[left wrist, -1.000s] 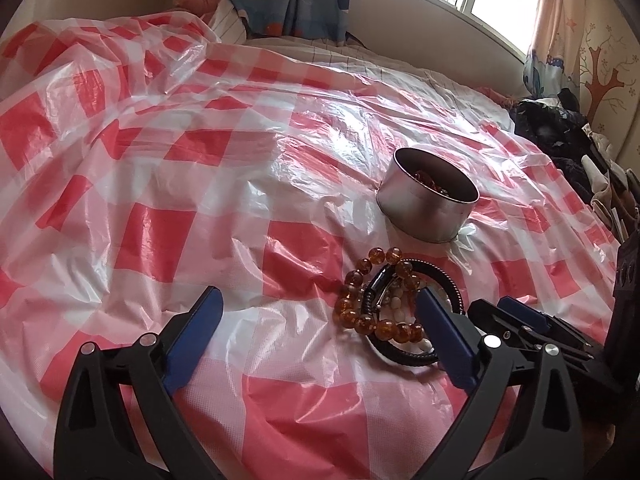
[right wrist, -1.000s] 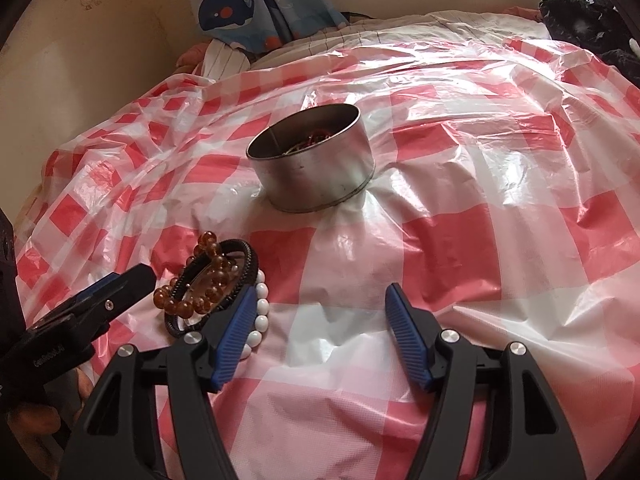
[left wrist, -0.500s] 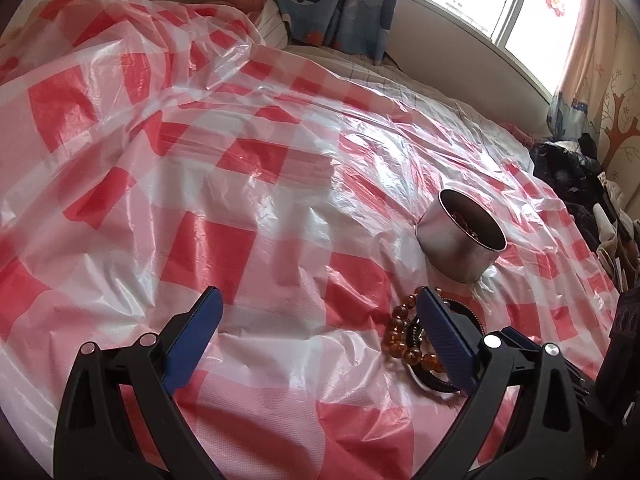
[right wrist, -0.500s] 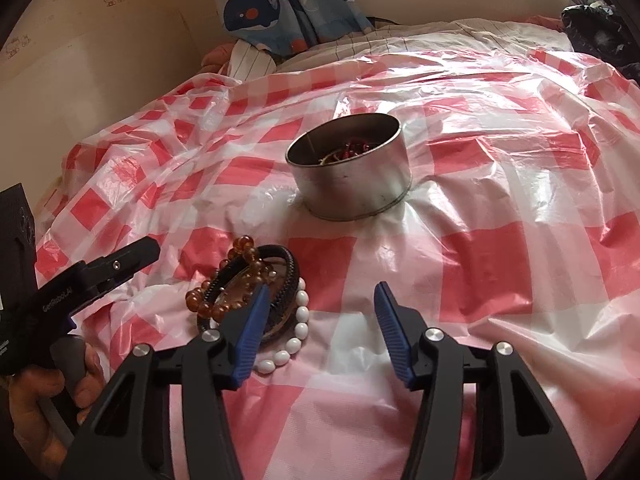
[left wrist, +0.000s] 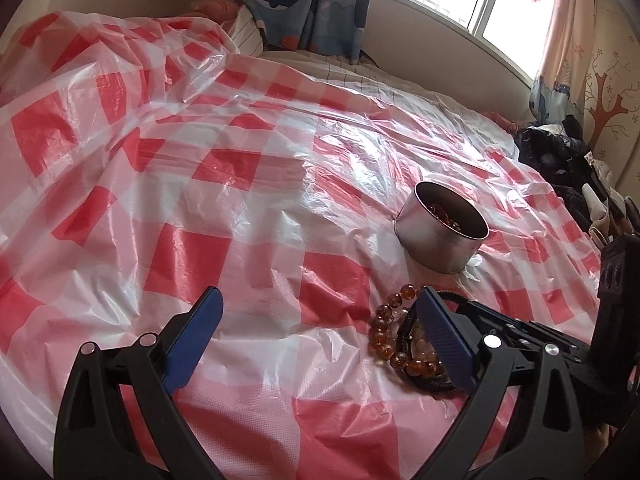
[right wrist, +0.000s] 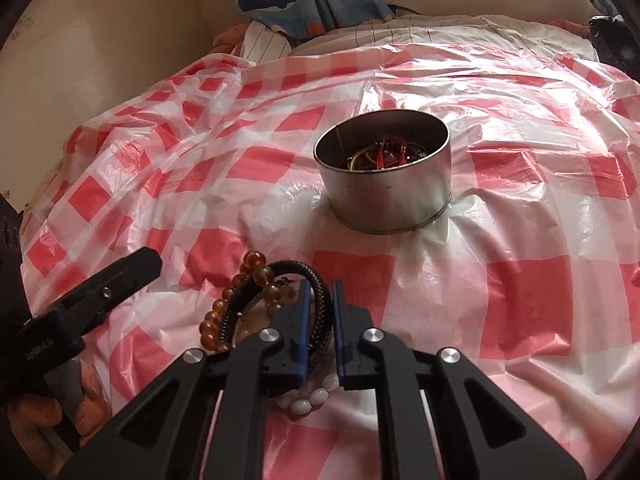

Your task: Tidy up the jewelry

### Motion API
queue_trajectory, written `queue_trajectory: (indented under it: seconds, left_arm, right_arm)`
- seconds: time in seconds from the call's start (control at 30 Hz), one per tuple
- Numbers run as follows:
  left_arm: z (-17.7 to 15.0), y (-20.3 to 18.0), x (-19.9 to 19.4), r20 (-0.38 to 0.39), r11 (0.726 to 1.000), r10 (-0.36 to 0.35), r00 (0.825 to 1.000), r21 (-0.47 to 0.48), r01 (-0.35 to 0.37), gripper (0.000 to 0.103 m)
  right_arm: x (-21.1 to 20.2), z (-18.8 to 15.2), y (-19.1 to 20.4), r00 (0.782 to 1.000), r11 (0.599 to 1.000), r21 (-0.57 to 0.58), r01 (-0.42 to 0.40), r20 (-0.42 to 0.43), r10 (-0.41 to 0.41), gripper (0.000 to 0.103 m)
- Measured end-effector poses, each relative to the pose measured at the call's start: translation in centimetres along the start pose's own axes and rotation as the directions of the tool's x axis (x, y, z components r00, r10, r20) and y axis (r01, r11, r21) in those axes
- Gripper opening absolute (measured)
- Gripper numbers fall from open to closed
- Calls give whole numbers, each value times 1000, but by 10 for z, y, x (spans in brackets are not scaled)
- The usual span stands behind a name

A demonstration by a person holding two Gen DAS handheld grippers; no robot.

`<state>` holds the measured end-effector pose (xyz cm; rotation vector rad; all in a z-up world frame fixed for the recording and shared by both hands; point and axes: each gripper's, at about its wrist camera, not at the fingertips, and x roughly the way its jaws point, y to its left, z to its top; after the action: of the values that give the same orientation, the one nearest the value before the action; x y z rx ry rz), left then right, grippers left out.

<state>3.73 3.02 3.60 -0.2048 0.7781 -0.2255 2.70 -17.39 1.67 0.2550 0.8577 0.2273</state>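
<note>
A pile of bracelets lies on the checked sheet: an amber bead bracelet (right wrist: 224, 312) (left wrist: 386, 332), a black braided bracelet (right wrist: 320, 304) (left wrist: 404, 336) and a white bead bracelet (right wrist: 308, 400). My right gripper (right wrist: 320, 290) is closing, and its blue pads pinch the black braided bracelet's cord between them. Beyond the pile stands a round metal tin (right wrist: 388, 192) (left wrist: 436, 240) with red and gold jewelry inside. My left gripper (left wrist: 318, 300) is open and empty just left of the pile, and its right finger covers part of the bracelets.
A crinkled red-and-white checked plastic sheet (left wrist: 240, 208) covers a bed. Behind it hang a whale-print curtain (left wrist: 304, 4) and a window. Dark clothes (left wrist: 560, 156) are heaped at the right edge. A hand (right wrist: 24, 412) holds the left gripper.
The right gripper's jaws went from wide apart to nearly together, and it shifted left over the pile so the black bracelet now sits between the pads. The left gripper stays open.
</note>
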Motion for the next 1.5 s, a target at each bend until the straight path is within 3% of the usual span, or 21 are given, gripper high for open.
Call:
queue_trajectory:
  seconds: [0.2,0.33,0.47,0.6,0.63,0.67,0.73,0.77,0.83,0.9,0.93,0.97,1.0,1.03,1.13,1.17,1.33,1.5]
  left_arm:
    - [-9,-21,6,-42,994,-46,998,99,50,93]
    - [-13,-30,10,-55,987,-55,997,145,62,93]
    - [-12,-33,5,-57,981,-115,992,147,122,93]
    - [-12,-50,2,-85,959,-194,977,195,207,93]
    - [-12,-55,3,-91,956,-198,976,202,213,93]
    - [-10,-60,5,-101,954,-210,973,195,226,93]
    - [-6,-66,14,-156,949,-264,952,136,285,93]
    - [-5,-67,20,-184,946,-284,941,108,307,93]
    - [-8,-71,40,-271,953,-281,920,35,302,87]
    - [-13,-71,55,-321,954,-290,902,-26,298,72]
    - [-16,-73,56,-316,957,-279,907,-18,288,70]
    - [-17,-76,57,-312,958,-277,909,-13,287,59]
    - [-19,-77,60,-321,954,-291,901,-25,299,47]
    - [-20,-78,62,-326,952,-297,897,-30,304,44]
    - [-22,-82,64,-325,954,-286,902,-9,300,29]
    - [-22,-82,62,-318,955,-282,905,-2,297,12]
    - [-12,-71,34,-223,973,-202,954,64,221,10]
    - [3,-45,6,-137,988,-90,986,111,106,10]
  right_arm:
    - [-22,0,-17,1000,999,47,-1,25,-1,11]
    - [-28,1,-26,998,997,51,54,31,-55,11]
    - [-32,2,-24,968,969,-32,247,62,-245,8]
    - [-20,-2,-50,984,982,64,178,-30,-176,15]
    - [-21,-4,-58,989,983,110,148,-29,-146,22]
    - [-23,-4,-63,993,982,149,119,-26,-116,23]
    - [-30,-3,-67,995,978,184,95,6,-97,27]
    - [-34,-2,-68,995,977,193,86,27,-93,34]
    - [-42,-1,-68,994,975,210,73,61,-88,42]
    - [-47,0,-70,994,972,229,55,82,-75,43]
    - [-48,1,-71,994,971,236,44,85,-66,44]
    - [-48,1,-72,995,969,243,34,85,-56,46]
    - [-48,1,-72,995,968,250,26,86,-49,46]
    - [-48,1,-72,995,966,257,14,88,-38,47]
    - [-50,1,-72,995,964,265,-7,94,-18,48]
    - [-51,2,-73,995,963,269,-11,99,-16,49]
    - [-53,1,-77,995,955,296,-24,100,-6,50]
    - [-50,0,-74,997,957,288,-30,82,6,50]
